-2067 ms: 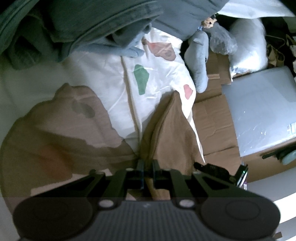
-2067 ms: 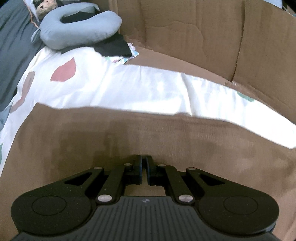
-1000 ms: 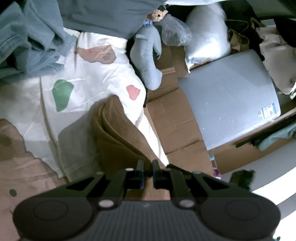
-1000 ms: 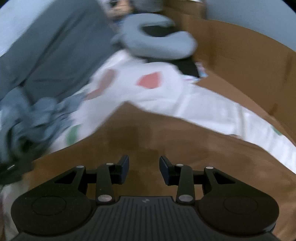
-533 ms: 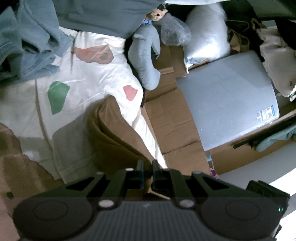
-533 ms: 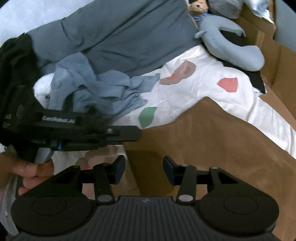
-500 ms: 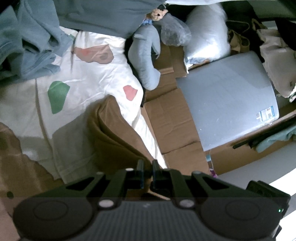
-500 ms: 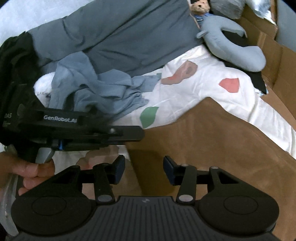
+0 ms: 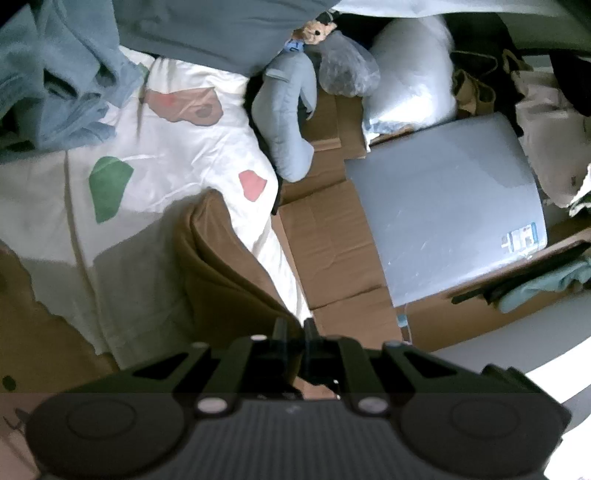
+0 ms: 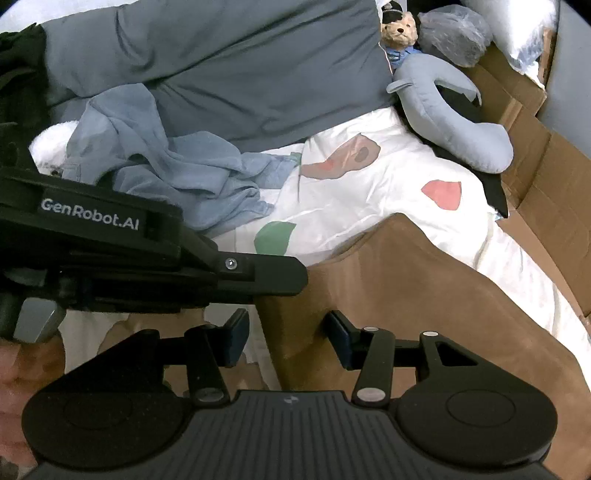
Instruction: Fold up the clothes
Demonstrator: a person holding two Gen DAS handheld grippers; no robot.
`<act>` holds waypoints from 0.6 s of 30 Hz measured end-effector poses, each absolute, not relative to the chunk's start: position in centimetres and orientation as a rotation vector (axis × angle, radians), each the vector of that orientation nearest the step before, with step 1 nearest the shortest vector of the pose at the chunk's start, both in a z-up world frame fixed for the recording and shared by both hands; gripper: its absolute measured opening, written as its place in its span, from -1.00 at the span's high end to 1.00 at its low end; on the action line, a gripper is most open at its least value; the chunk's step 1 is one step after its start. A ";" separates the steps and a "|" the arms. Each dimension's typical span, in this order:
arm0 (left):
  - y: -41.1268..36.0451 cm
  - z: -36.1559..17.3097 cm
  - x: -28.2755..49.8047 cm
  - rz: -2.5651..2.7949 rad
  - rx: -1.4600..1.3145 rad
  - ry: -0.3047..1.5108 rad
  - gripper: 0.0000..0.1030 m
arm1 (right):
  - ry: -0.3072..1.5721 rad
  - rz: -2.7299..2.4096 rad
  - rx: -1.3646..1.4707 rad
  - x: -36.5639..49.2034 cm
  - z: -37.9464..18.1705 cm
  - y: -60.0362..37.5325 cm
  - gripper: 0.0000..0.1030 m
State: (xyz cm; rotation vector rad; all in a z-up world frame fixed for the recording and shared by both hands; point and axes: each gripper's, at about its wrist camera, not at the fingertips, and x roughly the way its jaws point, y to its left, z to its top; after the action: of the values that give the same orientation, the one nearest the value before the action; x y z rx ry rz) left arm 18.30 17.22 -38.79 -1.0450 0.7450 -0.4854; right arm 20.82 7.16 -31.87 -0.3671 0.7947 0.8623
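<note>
while my left gripper (image 9: 294, 328) pinches an edge of the brown cloth (image 10: 424, 291), that cloth lies folded over on the white sheet (image 10: 369, 192) (the one with coloured patches). my right gripper (image 10: 284, 339) hovers with its jaws apart, the cloth's corner between them unpressed.

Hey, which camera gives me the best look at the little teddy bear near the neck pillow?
The right wrist view. There the teddy bear faces the camera, with its dark cap and blue outfit clear, just above the grey neck pillow. The left wrist view shows only a small, tilted patch of it at the top edge.
</note>
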 end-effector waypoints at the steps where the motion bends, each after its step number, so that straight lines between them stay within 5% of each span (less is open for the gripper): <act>1: 17.2 -38.8 18.3 -0.489 -1.052 0.744 0.84 | 0.794 0.855 -0.376 20.8 -32.1 7.4 0.01; 4: 17.4 -38.7 18.3 -0.486 -1.061 0.740 0.83 | 0.809 0.845 -0.385 21.0 -32.6 7.8 0.85; 7: 17.8 -38.6 18.3 -0.469 -1.065 0.728 0.67 | 0.800 0.851 -0.363 21.3 -32.5 7.4 0.95; 11: 18.6 -39.1 19.2 -0.403 -1.047 0.737 -0.12 | 0.810 0.847 -0.332 21.9 -32.5 6.7 0.95; 18: 19.1 -42.1 22.4 -0.380 -1.050 0.808 -0.54 | 0.802 0.863 -0.323 21.7 -32.3 6.6 0.95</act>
State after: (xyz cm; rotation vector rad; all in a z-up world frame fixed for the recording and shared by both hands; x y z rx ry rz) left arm 22.38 19.14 -42.10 -1.0500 0.8082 -0.3804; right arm 21.72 6.56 -32.29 -0.3229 0.8017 0.8632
